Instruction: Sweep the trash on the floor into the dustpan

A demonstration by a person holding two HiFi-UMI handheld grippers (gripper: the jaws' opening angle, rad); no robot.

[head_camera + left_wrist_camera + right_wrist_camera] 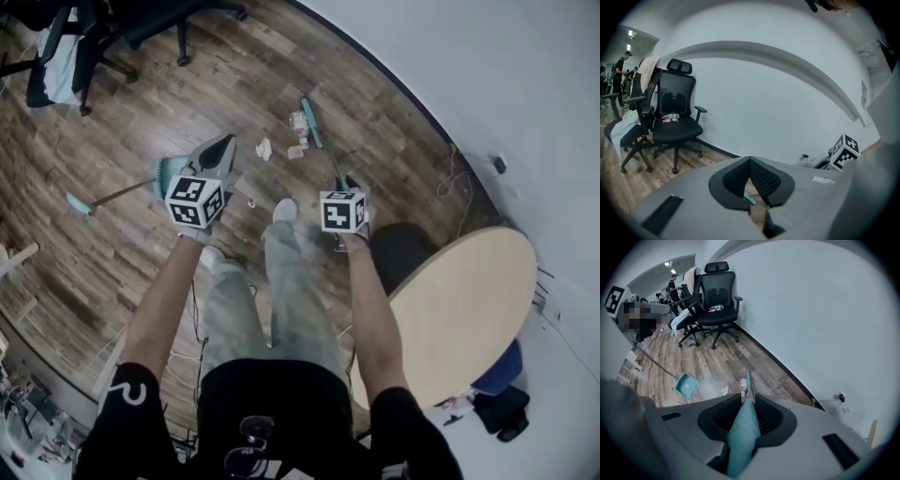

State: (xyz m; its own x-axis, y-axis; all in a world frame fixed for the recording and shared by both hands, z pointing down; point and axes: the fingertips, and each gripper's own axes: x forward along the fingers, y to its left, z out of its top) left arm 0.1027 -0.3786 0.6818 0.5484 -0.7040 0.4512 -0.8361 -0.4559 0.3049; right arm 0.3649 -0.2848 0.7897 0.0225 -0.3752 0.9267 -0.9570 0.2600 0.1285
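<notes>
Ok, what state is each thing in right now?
Left tongs: shut, empty.
Right tongs: shut on the broom.
Broom: head down on the floor, beside the trash.
Dustpan: lying on the floor, unheld.
Trash: loose on floor, outside dustpan.

Even, soft indoor light with faint shadows; all three views bend strongly at dark vignetted edges, and near foreground surfaces blur.
</notes>
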